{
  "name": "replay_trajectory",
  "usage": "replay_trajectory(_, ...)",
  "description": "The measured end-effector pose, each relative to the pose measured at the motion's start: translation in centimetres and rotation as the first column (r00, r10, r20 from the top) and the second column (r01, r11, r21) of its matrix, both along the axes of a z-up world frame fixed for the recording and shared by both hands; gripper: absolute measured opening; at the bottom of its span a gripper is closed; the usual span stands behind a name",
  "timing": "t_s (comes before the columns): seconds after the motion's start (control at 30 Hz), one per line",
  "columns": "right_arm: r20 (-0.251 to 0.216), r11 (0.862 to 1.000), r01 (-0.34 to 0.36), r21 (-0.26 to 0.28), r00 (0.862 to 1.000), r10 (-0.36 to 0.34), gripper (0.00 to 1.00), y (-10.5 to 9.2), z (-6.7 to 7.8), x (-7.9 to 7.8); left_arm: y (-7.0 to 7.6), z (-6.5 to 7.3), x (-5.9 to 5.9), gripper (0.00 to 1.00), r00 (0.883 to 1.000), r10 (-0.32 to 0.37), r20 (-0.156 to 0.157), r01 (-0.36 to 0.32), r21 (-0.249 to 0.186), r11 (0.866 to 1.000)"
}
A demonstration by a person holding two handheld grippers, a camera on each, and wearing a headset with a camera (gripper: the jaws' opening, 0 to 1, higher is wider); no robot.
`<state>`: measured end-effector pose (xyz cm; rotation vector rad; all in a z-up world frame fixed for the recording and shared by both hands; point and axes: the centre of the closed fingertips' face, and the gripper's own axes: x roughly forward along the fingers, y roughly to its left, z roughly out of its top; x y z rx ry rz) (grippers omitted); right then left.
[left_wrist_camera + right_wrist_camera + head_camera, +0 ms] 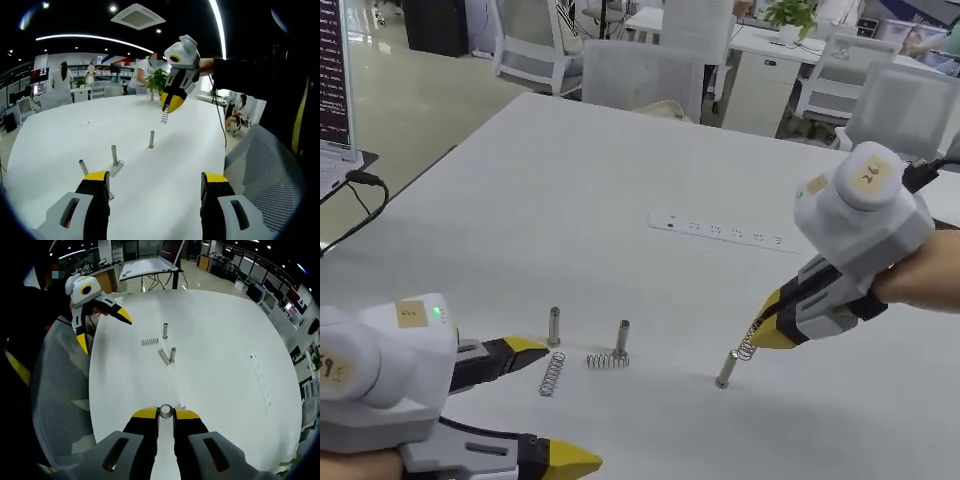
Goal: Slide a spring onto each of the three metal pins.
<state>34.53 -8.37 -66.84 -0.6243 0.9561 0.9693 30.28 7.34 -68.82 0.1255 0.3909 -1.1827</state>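
Observation:
Three short metal pins stand on the white table [620, 170]: a left pin [554, 326], a middle pin [621, 338] and a right pin [725, 370]. My right gripper [767, 338] is shut on a spring [748, 345], held tilted just above the right pin's top. That spring shows end-on between the yellow tips [166, 411]. One loose spring [551, 373] lies in front of the left pin. Another spring [607, 360] lies against the middle pin's base. My left gripper [548, 405] stands open at the near left, holding nothing, close to the first loose spring.
A white power strip [720, 231] lies across the table beyond the pins. A laptop [332, 90] with a black cable sits at the far left edge. Mesh chairs [640, 75] and desks stand behind the table.

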Motion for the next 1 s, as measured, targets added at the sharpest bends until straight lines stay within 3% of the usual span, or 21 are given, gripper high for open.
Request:
replay_trajectory(0.17, 0.012, 0.999, 0.019, -0.027, 1.0, -0.019, 0.08, -0.7, -0.9, 1.0, 0.0, -0.1, 0.0, 0.71, 1.0, 0.004, -0.006, -0.004, 0.0, 1.0)
replay_trajectory(0.4, 0.02, 0.999, 0.052, -0.006, 0.998, -0.052, 0.08, -1.0, -1.5, 2.0, 0.1, -0.4, 0.1, 0.7, 1.0, 0.004, -0.01, -0.004, 0.003, 1.0)
replay_trajectory(1.0, 0.009, 0.997, 0.074, -0.012, 0.997, -0.074, 0.08, -1.2, -3.4, 2.9, 0.3, -0.7, 0.4, 0.7, 1.0, 0.006, -0.017, -0.006, 0.011, 1.0)
